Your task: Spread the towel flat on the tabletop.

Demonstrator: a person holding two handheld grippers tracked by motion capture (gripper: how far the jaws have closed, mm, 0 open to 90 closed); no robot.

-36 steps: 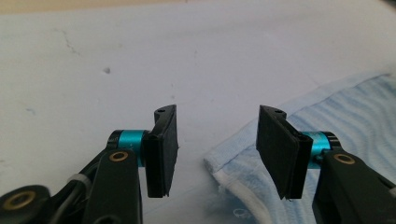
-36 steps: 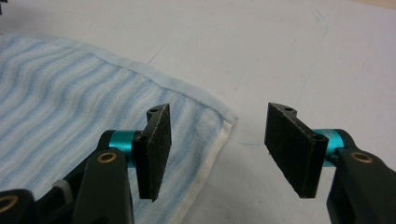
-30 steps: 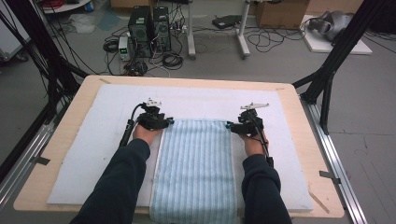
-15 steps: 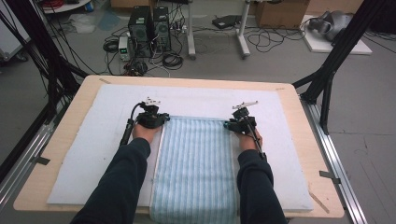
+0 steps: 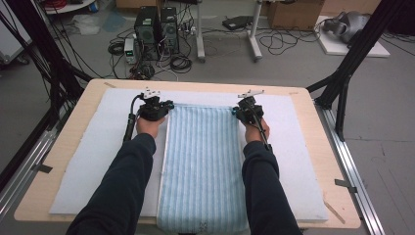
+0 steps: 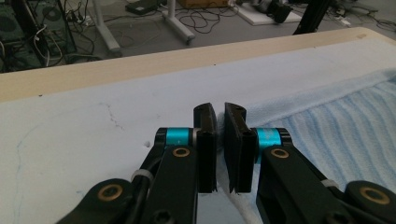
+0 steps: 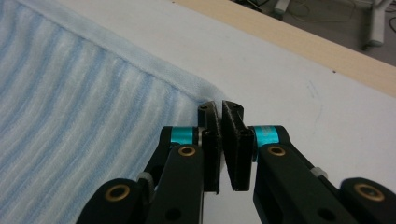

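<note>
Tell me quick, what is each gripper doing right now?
Left gripper: jaws nearly shut at the far left corner of the light blue striped towel; grip cannot be told.
Right gripper: the same, at the far right corner.

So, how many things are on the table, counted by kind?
Striped blue towel: 1
White padded mat: 1
Hand-held grippers: 2, the left gripper and the right gripper
Total: 4

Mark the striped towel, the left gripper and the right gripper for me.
striped towel [image 5: 203,166]: high view, middle of the blue-striped cloth.
left gripper [image 6: 219,116]: left gripper view, midway between its two black jaw tips.
right gripper [image 7: 221,112]: right gripper view, midway between its jaw tips at the towel's corner.
</note>
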